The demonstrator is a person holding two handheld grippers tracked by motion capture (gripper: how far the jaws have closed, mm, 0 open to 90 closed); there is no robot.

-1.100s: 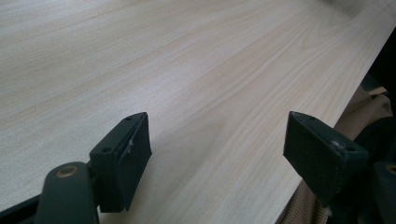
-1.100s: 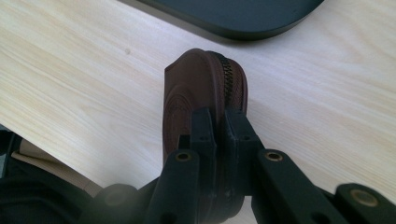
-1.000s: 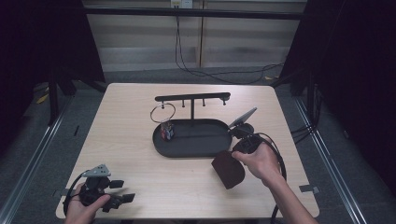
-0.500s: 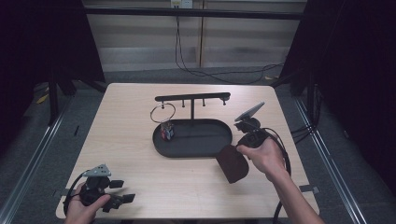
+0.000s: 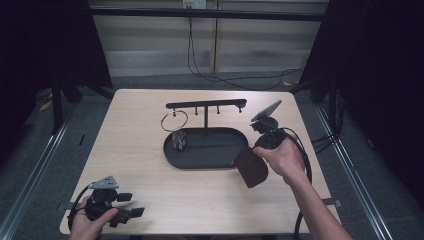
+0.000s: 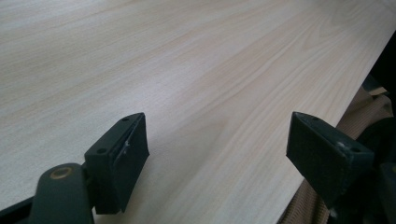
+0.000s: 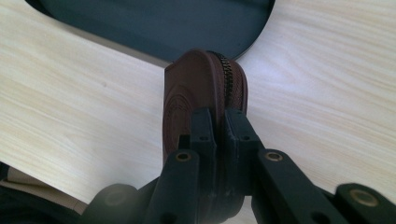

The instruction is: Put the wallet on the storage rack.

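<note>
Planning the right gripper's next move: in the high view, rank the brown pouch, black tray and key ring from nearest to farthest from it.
1. Brown pouch: clamped in the right gripper.
2. Black tray: just left of it.
3. Key ring: hanging at the tray's far left end.

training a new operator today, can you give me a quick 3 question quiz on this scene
1. True or false: the right claw is shut on the brown zip pouch.
2. What hangs from the black stand over the oval tray? A) a metal ring with keys B) a watch C) a pair of scissors
3. Fill in: the left claw sits near the table edge with its jaws ____.

Key: 1 true; 2 A, the key ring; 3 open, nothing between them.
</note>
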